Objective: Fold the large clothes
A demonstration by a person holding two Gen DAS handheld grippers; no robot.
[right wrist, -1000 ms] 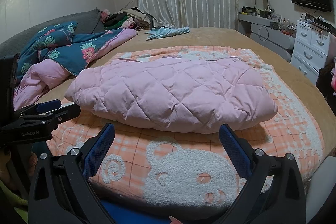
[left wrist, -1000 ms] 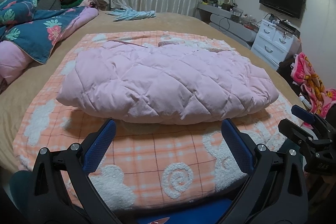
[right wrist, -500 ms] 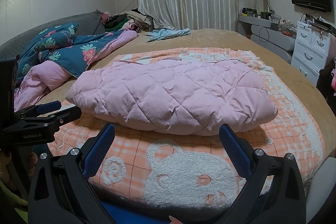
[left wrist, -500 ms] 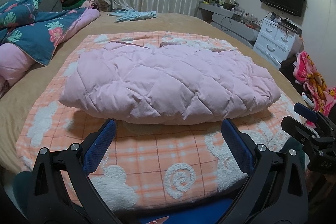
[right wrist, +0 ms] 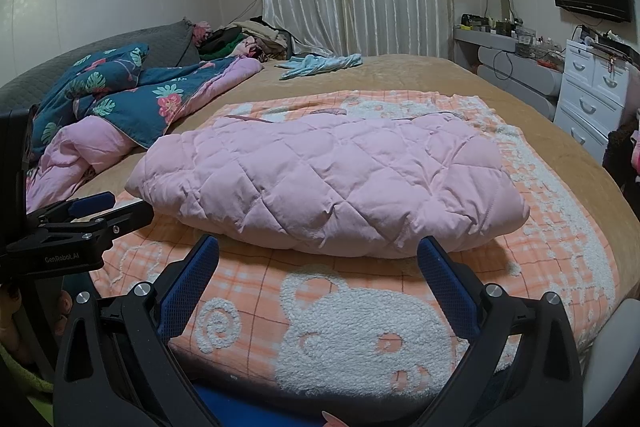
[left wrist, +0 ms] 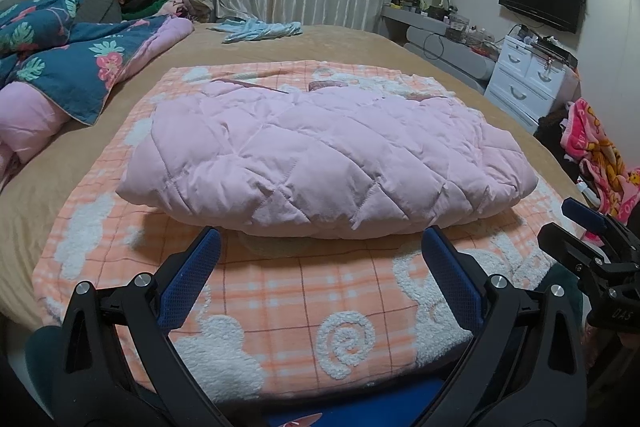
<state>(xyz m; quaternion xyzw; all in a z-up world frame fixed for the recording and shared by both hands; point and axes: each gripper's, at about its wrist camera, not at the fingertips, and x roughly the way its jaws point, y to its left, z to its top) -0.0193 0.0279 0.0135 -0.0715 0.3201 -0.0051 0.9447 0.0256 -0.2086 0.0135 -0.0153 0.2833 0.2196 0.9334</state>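
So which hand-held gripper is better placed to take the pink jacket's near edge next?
Roughly even. The left hand-held gripper and the right hand-held gripper both sit open and empty just short of the pink quilted jacket.

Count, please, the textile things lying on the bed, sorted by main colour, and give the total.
Pink: 1, quilted jacket
Orange: 1, plaid blanket
Dark blue: 1, floral duvet
Light blue: 1, small garment
Mixed: 1, clothes heap, pieces uncountable
Total: 5
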